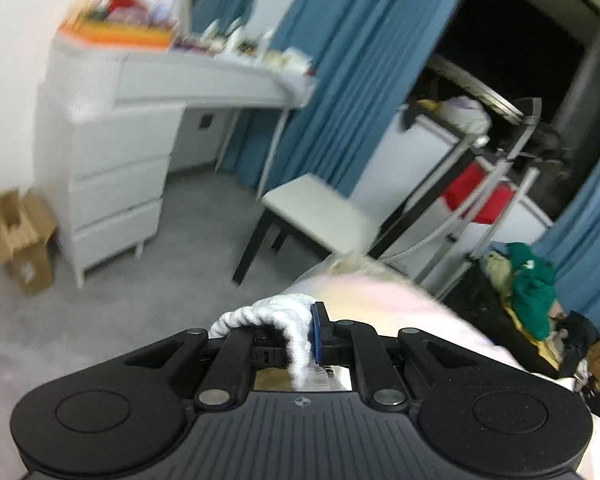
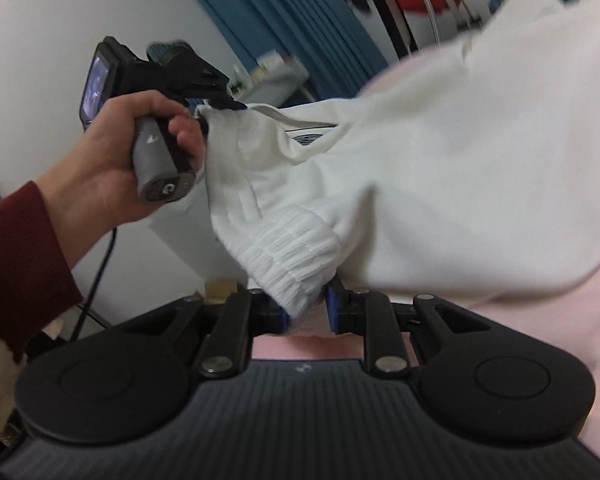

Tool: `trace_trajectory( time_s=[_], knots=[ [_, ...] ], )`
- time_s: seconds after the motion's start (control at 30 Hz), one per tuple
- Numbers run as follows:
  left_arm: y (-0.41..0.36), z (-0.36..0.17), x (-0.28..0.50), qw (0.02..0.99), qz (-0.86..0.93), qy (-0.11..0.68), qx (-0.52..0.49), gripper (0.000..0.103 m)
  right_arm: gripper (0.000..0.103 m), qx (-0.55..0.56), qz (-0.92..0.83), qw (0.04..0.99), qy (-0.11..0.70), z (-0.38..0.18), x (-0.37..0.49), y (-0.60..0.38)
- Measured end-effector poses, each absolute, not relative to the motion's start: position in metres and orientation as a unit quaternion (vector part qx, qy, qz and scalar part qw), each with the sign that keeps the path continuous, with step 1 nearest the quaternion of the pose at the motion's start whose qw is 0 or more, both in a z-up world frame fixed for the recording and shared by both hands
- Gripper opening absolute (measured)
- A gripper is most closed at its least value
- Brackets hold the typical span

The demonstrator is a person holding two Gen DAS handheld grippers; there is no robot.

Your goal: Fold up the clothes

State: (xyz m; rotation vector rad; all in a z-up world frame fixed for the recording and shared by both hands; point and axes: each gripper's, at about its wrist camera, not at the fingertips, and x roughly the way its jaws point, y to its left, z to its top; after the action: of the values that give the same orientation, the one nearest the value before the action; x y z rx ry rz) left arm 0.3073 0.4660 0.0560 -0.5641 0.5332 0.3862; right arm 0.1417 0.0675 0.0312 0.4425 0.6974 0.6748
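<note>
Both grippers are clamping the white sweater's [image 2: 400,184] ribbed hem, left gripper [image 1: 300,344] and right gripper [image 2: 308,312] holding it stretched above a pink surface [image 2: 540,320]. Blue curtains [image 1: 340,60] are hanging behind a white dresser [image 1: 112,184] on grey carpet [image 1: 180,264].

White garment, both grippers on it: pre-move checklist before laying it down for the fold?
1. Right gripper shut on the ribbed hem of the white garment: ok.
2. Left gripper shut on a ribbed edge: ok, cloth is bunched between the fingers.
3. Left hand firm on its handle: ok.
4. Garment spread flat between the grips: not ok, it sags and bunches.
5. Pink surface under the garment free for laying down: cannot tell, the garment hides most of it.
6. Image sharpness for judging alignment: not ok, the left wrist view is motion-blurred.
</note>
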Motion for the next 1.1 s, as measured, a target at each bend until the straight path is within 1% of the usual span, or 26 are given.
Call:
trace_trajectory(
  time_s=[0.07,0.1,0.13,0.17,0.2,0.23,0.3,0.37,0.4,0.43,0.47,0.5,0.57,0.73,0.9,1.1],
  knots=[
    [0.474,0.045,0.307,0.908,0.183,0.260,-0.274,0.011,0.025,0.206,0.328,0.859,0.335,0.026,0.143,0.072],
    [0.477,0.040,0.307,0.908,0.181,0.260,-0.274,0.012,0.029,0.202,0.335,0.858,0.332,0.026,0.143,0.072],
    [0.480,0.040,0.306,0.909,0.177,0.258,-0.276,0.012,0.036,0.199,0.341,0.858,0.329,0.027,0.144,0.071],
    [0.482,0.041,0.304,0.910,0.171,0.257,-0.277,0.013,0.041,0.196,0.349,0.856,0.327,0.029,0.144,0.071],
    [0.484,0.043,0.300,0.912,0.163,0.258,-0.276,0.014,0.056,0.192,0.358,0.854,0.325,0.031,0.144,0.070],
    [0.481,0.041,0.288,0.915,0.155,0.260,-0.269,0.018,0.072,0.189,0.368,0.850,0.325,0.033,0.143,0.071],
    [0.476,0.039,0.266,0.920,0.143,0.259,-0.258,0.034,0.084,0.173,0.388,0.844,0.328,0.039,0.135,0.078],
    [0.472,0.039,0.244,0.923,0.139,0.257,-0.249,0.064,0.085,0.152,0.398,0.843,0.329,0.047,0.124,0.082],
    [0.468,0.038,0.232,0.925,0.147,0.253,-0.243,0.071,0.085,0.142,0.402,0.843,0.329,0.051,0.118,0.084],
    [0.464,0.041,0.220,0.928,0.152,0.247,-0.233,0.081,0.085,0.135,0.403,0.843,0.330,0.054,0.114,0.083],
    [0.460,0.044,0.207,0.931,0.158,0.241,-0.223,0.082,0.085,0.129,0.402,0.844,0.330,0.057,0.112,0.082],
    [0.455,0.048,0.195,0.934,0.158,0.240,-0.212,0.082,0.083,0.123,0.401,0.845,0.331,0.059,0.109,0.080],
    [0.443,0.056,0.171,0.939,0.158,0.238,-0.192,0.082,0.083,0.117,0.390,0.851,0.332,0.063,0.104,0.070],
    [0.396,0.079,0.113,0.948,0.134,0.228,-0.179,0.083,0.083,0.117,0.364,0.864,0.329,0.067,0.099,0.033],
    [0.325,0.094,0.075,0.959,0.101,0.216,-0.152,0.083,0.083,0.107,0.340,0.890,0.286,0.089,0.087,-0.023],
    [0.233,0.100,0.047,0.968,0.057,0.199,-0.145,0.084,0.083,0.080,0.283,0.927,0.234,0.124,0.080,-0.104]
  ],
)
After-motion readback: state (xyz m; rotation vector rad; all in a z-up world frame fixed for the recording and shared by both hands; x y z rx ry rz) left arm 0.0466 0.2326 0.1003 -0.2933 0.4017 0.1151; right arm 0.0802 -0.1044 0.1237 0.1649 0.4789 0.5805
